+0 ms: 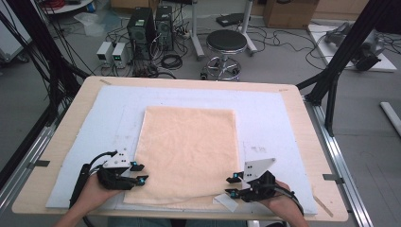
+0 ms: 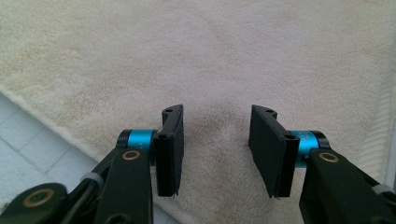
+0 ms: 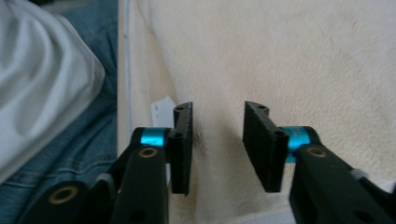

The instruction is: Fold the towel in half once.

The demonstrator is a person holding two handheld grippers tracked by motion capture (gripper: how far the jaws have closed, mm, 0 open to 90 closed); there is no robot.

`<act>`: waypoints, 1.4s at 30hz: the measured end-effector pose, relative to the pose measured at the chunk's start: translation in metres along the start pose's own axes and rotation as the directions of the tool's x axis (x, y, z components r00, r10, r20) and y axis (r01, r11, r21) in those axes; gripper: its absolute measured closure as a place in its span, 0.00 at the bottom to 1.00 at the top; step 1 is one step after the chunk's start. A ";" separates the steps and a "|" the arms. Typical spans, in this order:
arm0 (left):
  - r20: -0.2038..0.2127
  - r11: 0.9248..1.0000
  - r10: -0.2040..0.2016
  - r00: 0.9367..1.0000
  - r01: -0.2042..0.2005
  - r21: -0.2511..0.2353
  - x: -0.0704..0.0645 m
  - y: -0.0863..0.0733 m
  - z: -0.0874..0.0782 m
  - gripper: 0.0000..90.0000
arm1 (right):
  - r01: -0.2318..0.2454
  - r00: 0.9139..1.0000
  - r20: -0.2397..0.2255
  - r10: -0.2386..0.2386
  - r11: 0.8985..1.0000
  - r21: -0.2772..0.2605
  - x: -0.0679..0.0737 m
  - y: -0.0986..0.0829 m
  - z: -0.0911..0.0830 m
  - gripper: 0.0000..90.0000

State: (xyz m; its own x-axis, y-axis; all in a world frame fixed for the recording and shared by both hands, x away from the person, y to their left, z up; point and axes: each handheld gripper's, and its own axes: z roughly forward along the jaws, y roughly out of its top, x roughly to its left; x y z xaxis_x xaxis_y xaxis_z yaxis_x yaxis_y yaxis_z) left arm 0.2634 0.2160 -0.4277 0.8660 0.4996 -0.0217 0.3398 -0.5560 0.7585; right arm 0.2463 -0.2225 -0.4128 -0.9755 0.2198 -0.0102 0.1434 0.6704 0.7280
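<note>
A cream towel point(image 1: 189, 151) lies flat on the pale blue mat point(image 1: 265, 113), seen as fuzzy cloth in the left gripper view point(image 2: 210, 60) and the right gripper view point(image 3: 289, 60). My left gripper point(image 1: 140, 173) rests open at the towel's near left corner, and nothing sits between its jaws point(image 2: 215, 149). At the near right corner my right gripper point(image 1: 231, 186) is open too, its jaws point(image 3: 217, 147) straddling the towel's edge. A small white tag point(image 1: 229, 203) pokes out near the right gripper, also in its own view point(image 3: 162, 112).
The mat covers a wooden table point(image 1: 302, 123). Beyond the far edge stand a black stool point(image 1: 226, 42), computer towers point(image 1: 142, 26) and cables on the floor. Black frame legs point(image 1: 345, 52) rise at the right. The person's jeans point(image 3: 70, 140) show past the near edge.
</note>
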 end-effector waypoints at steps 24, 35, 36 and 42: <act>-0.038 1.000 0.000 0.999 -0.001 -0.019 0.010 0.006 0.007 0.62 | -0.151 0.982 0.114 0.151 0.988 -0.007 -0.044 0.005 0.007 0.80; -0.030 1.000 -0.002 1.000 0.001 -0.022 0.008 0.006 0.008 0.62 | -0.075 0.997 0.017 0.074 0.996 0.056 -0.035 -0.002 0.019 0.98; -0.029 1.000 0.000 1.000 -0.001 -0.021 0.008 0.006 0.008 0.62 | -0.077 0.997 0.016 0.076 0.995 0.060 -0.035 -0.002 0.018 0.98; -0.032 1.000 0.001 0.999 -0.002 -0.026 0.009 0.006 0.006 0.61 | -0.078 0.997 0.010 0.078 0.997 0.013 -0.022 0.012 -0.008 0.99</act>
State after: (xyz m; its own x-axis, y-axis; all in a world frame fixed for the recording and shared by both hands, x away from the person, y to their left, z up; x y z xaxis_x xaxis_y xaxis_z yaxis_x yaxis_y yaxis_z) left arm 0.2749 0.2135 -0.4272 0.8542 0.5199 0.0002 0.3285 -0.5400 0.7749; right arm 0.2680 -0.2249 -0.3981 -0.9595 0.2788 0.0396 0.2215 0.6604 0.7175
